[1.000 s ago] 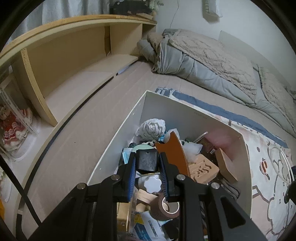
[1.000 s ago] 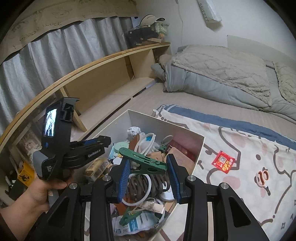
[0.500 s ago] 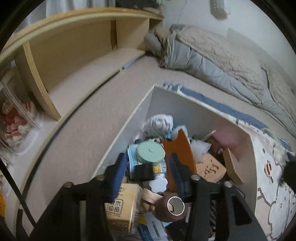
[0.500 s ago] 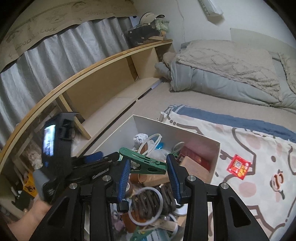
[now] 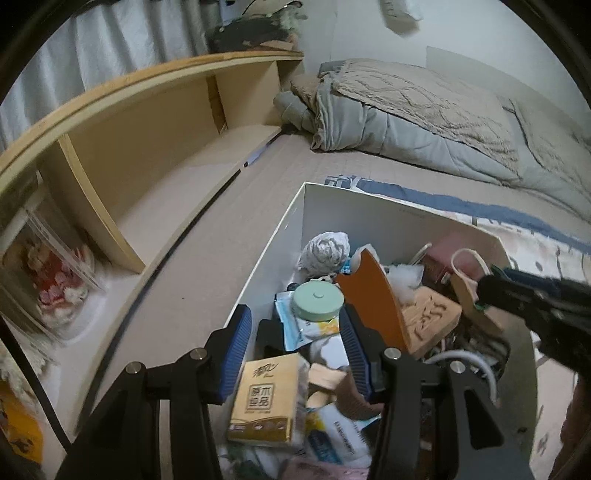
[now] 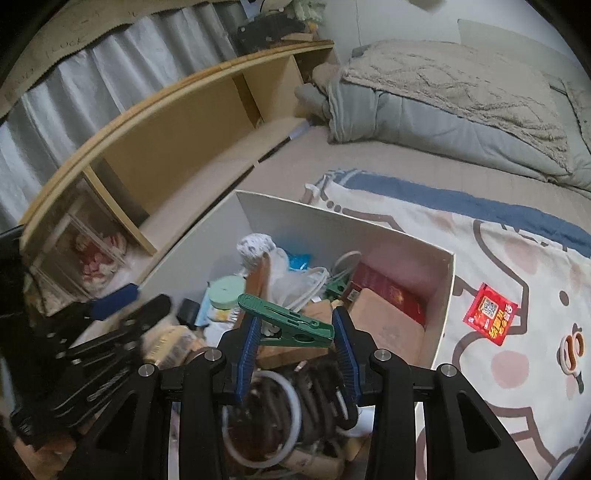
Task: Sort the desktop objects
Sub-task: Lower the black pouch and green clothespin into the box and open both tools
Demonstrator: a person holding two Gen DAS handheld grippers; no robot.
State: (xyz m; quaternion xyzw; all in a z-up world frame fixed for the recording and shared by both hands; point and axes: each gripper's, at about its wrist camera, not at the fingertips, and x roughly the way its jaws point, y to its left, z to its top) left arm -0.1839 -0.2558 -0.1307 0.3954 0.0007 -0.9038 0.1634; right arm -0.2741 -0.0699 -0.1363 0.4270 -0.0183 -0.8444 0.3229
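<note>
Left hand-held gripper (image 5: 295, 343) just opened, empty; right hand-held gripper (image 6: 295, 336) clamped.

Box (image 6: 441, 306) left of packet (image 6: 489, 313)

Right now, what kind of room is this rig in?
Likely a bedroom: a rumpled grey quilt on a mattress, a low wooden shelf under curtains, and a white clutter box on the bed.

We list: a long low wooden shelf unit (image 5: 155, 155) under grey curtains (image 6: 92, 96); a white wall (image 5: 461, 33); a beige mattress (image 5: 258, 199) bearing a folded grey quilt (image 5: 424, 122) and a cartoon-print blanket (image 6: 498, 266). Dim indoor light.
</note>
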